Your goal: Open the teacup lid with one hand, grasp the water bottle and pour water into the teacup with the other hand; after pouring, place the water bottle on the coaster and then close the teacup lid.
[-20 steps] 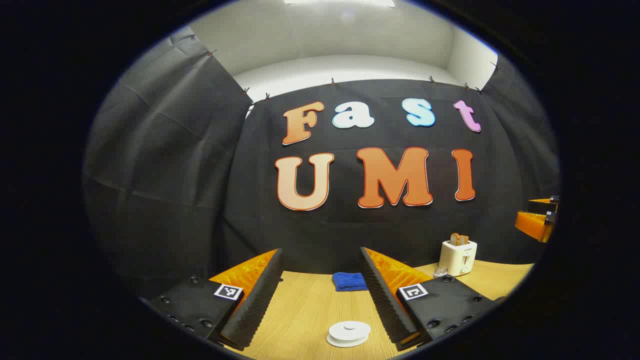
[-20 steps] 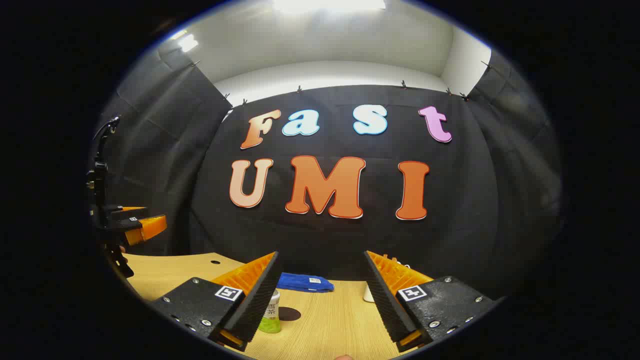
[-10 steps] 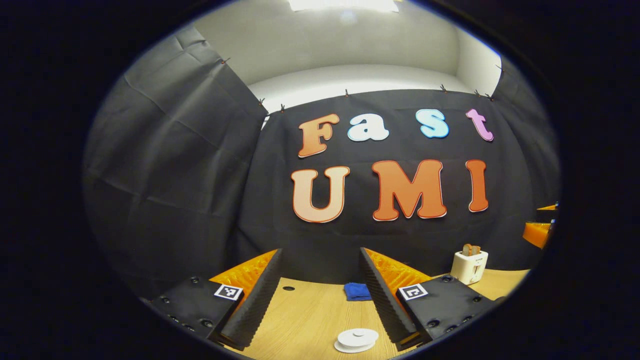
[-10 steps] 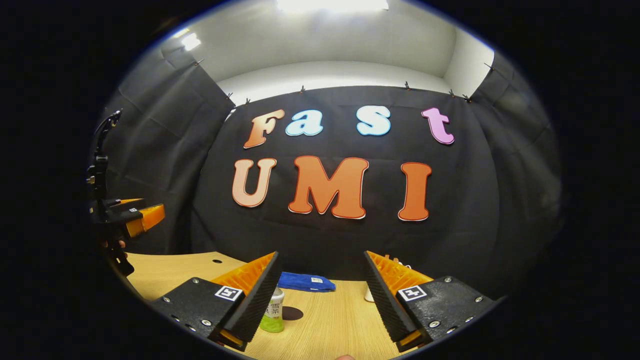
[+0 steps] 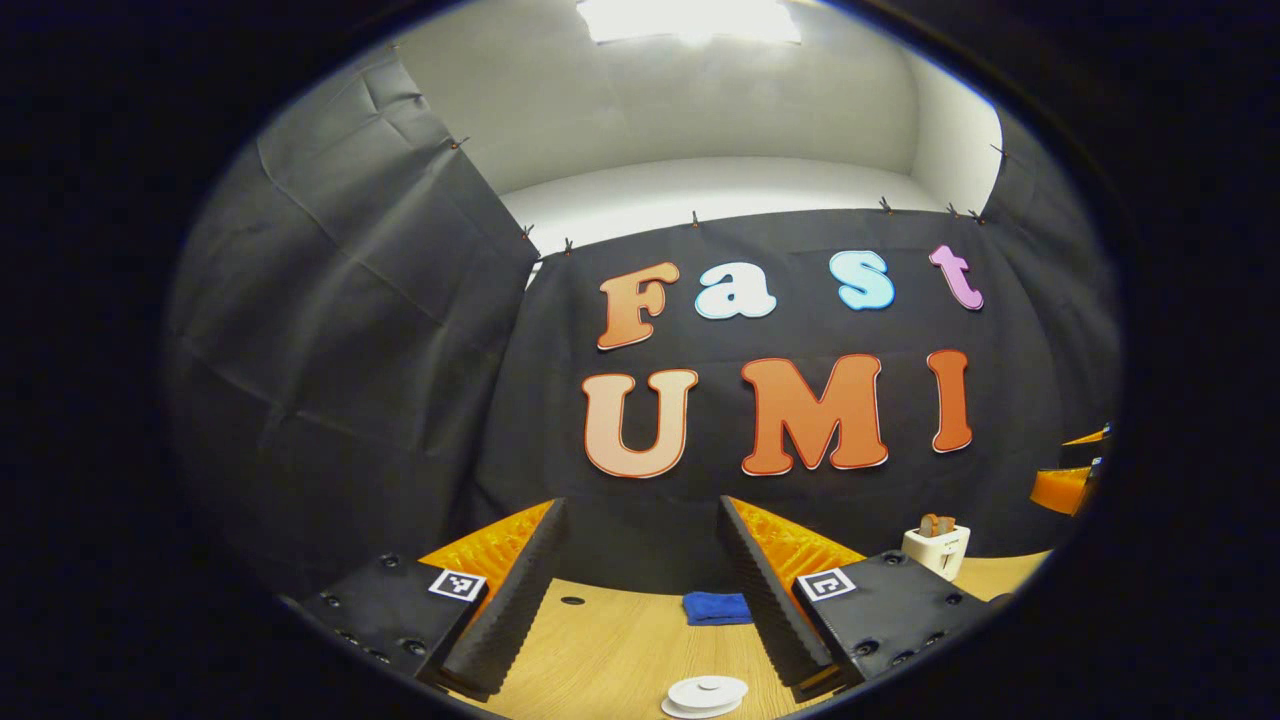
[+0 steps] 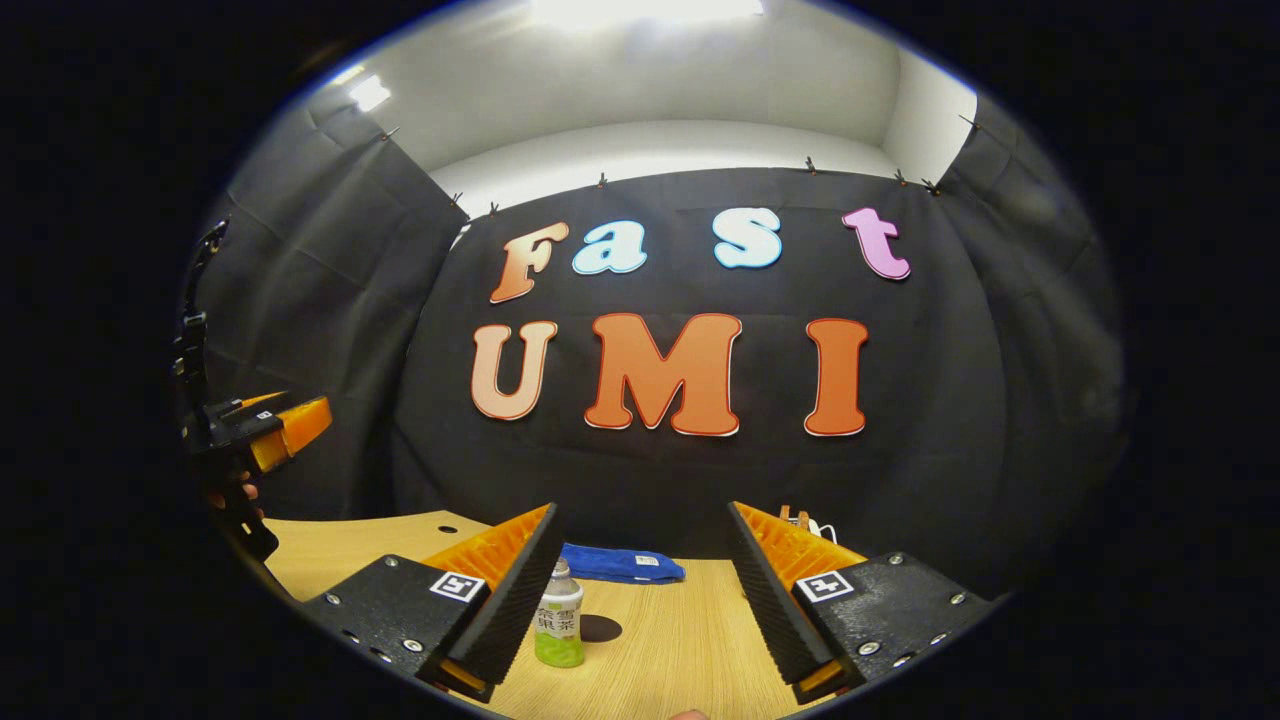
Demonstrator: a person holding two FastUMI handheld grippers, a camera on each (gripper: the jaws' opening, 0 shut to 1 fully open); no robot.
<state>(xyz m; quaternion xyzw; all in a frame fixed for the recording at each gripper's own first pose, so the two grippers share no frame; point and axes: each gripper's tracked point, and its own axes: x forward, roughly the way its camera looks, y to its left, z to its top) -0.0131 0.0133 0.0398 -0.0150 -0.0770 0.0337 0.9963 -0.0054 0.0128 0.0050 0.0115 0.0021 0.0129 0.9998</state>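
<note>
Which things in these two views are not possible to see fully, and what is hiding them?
- Teacup, left gripper view: lid visible, body cut off by the bottom edge.
- Water bottle, right gripper view: its left side hidden behind the right gripper finger.
- Coaster: partly behind the bottle.
- Toaster, right gripper view: mostly hidden behind the finger.

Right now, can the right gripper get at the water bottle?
Probably yes. The right gripper is open and holds nothing, and the water bottle stands upright on the wooden table, just inside its left finger. Nothing lies between them; a slight leftward shift should centre it.
</note>
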